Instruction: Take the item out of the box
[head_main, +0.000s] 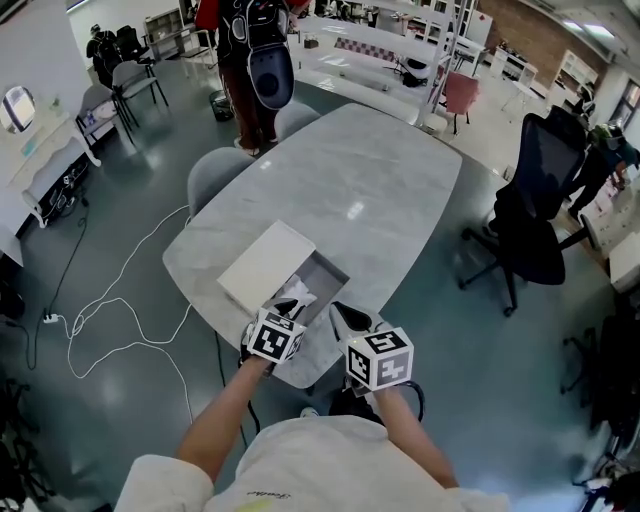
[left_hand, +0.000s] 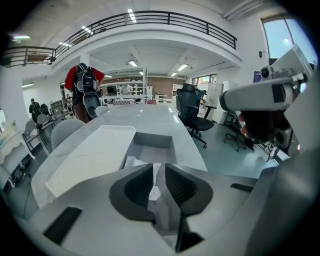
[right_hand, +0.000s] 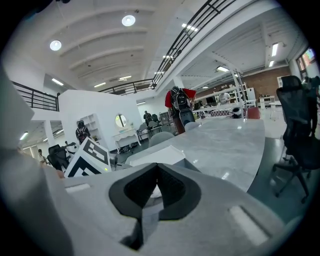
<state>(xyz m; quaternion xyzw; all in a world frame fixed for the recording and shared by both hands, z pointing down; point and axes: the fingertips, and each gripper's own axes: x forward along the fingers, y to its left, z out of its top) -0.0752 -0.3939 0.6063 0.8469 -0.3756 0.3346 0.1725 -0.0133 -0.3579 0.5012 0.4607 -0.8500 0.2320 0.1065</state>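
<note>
Pinching a fold of the crumpled white paper-like item (left_hand: 133, 162), the left gripper (left_hand: 158, 167) has its jaws drawn nearly together, with a white strip caught in the narrow slot between them. From the head view this left gripper (head_main: 290, 310) sits over the near end of the shallow grey open box (head_main: 331, 268), and the item (head_main: 300, 296) lies inside that end, not yet lifted clear. The right gripper (right_hand: 157, 166) has its jaws pressed together at the tips. A white patch shows lower in the gap, and I cannot tell whether it is gripped or only seen through. In the head view the right gripper (head_main: 346, 318) hangs just beside the box's near right corner. The flat white lid (head_main: 265, 265) lies against the box's left side. Both rest at the near end of the grey marble-look oval table (head_main: 370, 180), close to its edge.

Beyond, the tabletop is bare. Grey chairs (head_main: 215, 175) stand at its left edge, a black office chair (head_main: 535, 210) off its right edge, and a person in red (head_main: 245, 60) past the far end.

As a judgement, the hold is on a thin fold, so a sharp pull could tear it or let it slip. With nothing visibly steadying the light box, it could lift or slide off the near edge.
</note>
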